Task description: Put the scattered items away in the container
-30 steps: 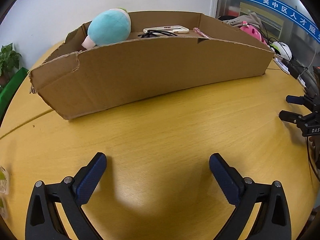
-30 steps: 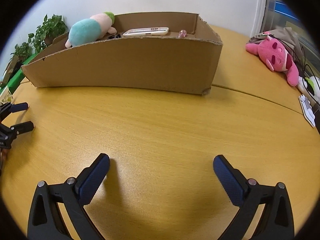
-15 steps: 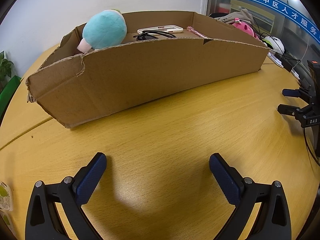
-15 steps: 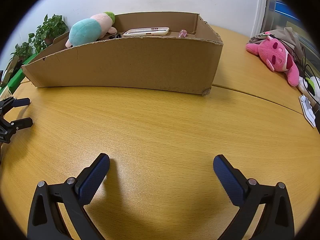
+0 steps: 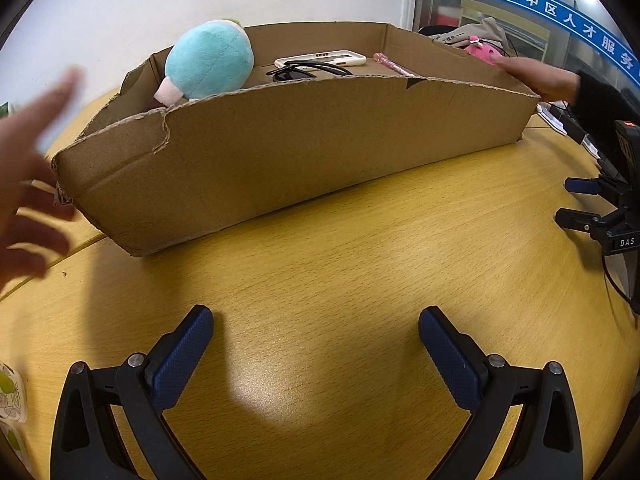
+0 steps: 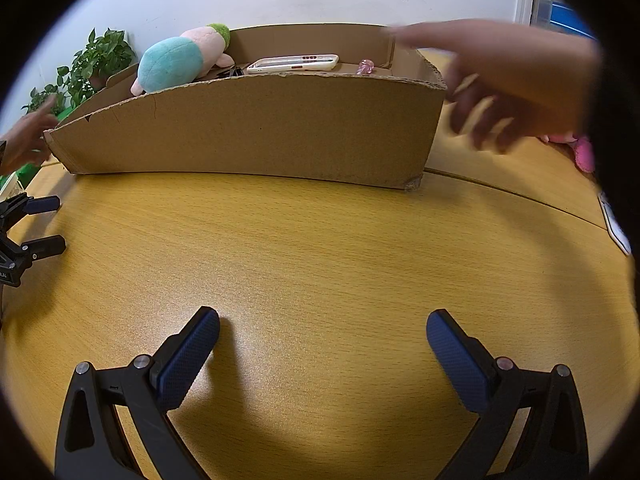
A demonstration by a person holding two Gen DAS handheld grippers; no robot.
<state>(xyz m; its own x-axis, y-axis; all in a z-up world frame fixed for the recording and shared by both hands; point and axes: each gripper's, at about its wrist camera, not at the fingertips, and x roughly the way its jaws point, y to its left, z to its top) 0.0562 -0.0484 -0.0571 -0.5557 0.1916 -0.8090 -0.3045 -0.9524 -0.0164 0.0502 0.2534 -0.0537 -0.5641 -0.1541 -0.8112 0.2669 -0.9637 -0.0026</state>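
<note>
Left tool (image 5: 316,330), right tool (image 6: 323,332): jaws apart, nothing held, low over surface (image 6: 320,248). Cardboard box (image 5: 304,148) holds plush toy (image 5: 208,62), phone (image 5: 320,58), possibly sunglasses (image 5: 304,70). Blurred hands (image 6: 508,80) flank box.

White Chinese characters run along a blue band (image 5: 560,12) on the glass partition at the upper right of the left wrist view; they read 吴中区人才服务 (the line is cut off at the frame edge after that). The letters DAS stand in white on the black body of the right gripper (image 5: 576,204), seen at the right edge of the same view. In the right wrist view no text can be read.
</note>
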